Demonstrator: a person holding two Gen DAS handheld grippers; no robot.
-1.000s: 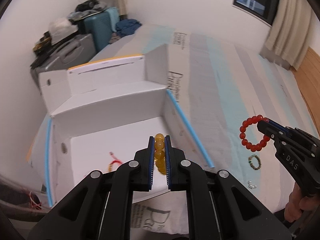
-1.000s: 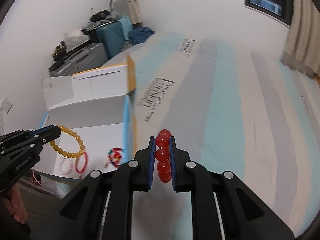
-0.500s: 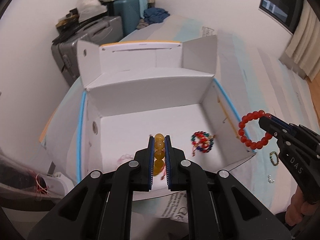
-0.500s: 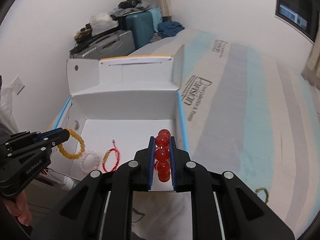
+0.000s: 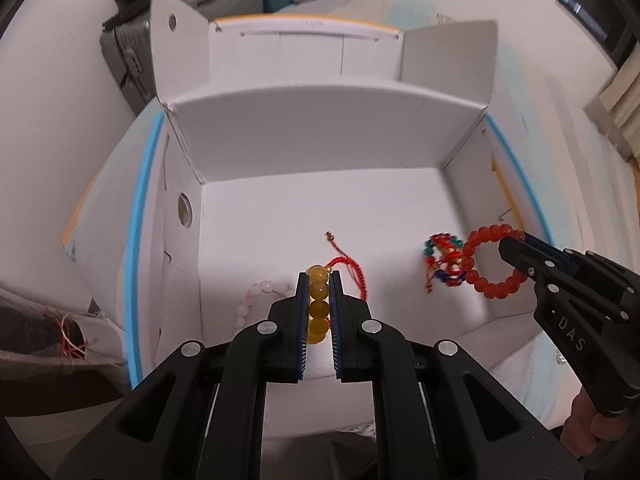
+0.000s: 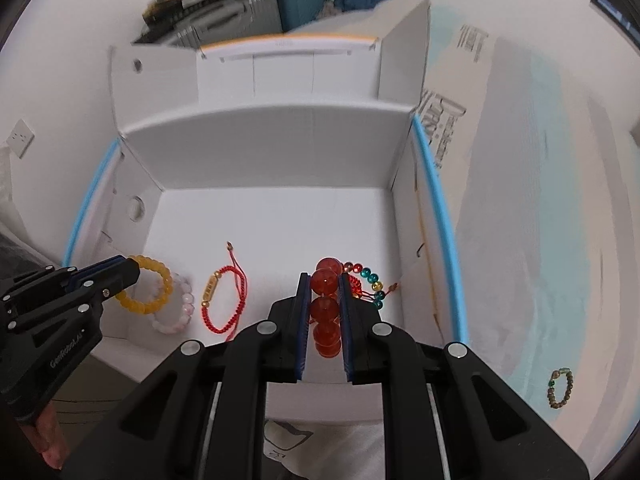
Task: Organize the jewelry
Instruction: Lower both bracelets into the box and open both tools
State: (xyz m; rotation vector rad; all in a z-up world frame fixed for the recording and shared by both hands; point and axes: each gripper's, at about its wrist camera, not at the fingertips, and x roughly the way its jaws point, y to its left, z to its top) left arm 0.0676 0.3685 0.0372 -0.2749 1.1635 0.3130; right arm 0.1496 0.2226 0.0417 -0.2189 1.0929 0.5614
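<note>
While both grippers hang over the open white cardboard box (image 5: 304, 128), the left gripper (image 5: 319, 280) fingers clamp a yellow bead bracelet (image 6: 150, 290), the right gripper (image 6: 325, 284) fingers a red bead bracelet (image 5: 490, 262).

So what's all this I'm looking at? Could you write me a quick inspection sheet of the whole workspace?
Surface: striped bed cover with an open white cardboard box on it.
Job's things: yellow bead bracelet and red bead bracelet held over the box; pale pink bead bracelet, red cord bracelet and multicoloured bead bracelet lie inside; green-brown bracelet lies outside on the cover.
Clutter: nothing seen in the box besides jewelry.
Grippers: left gripper shut on the yellow bracelet; right gripper shut on the red one.
Cables: nothing seen.
Surroundings: suitcases against the wall, wall socket.
</note>
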